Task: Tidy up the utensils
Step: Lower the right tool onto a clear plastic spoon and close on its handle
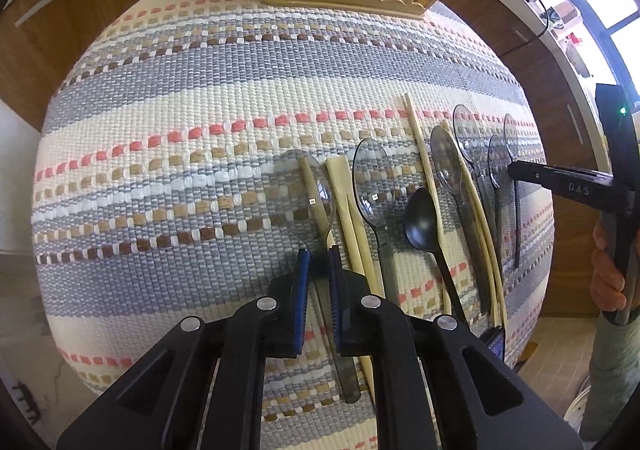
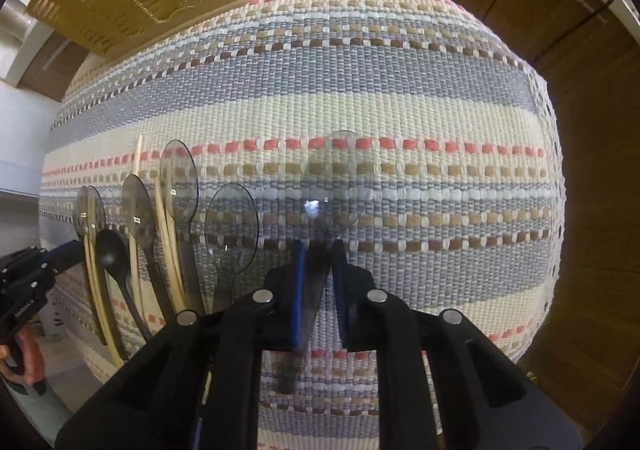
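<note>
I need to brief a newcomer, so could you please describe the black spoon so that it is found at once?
On the striped mat, utensils lie in a row. Among clear spoons and chopsticks, the black spoon is the only opaque one.

Both pictures are bright and sharp. Light comes from the window (image 1: 612, 6). The mat (image 1: 200, 98) bulges like a ball. Small glints shine on the clear spoons (image 2: 230, 218).
</note>
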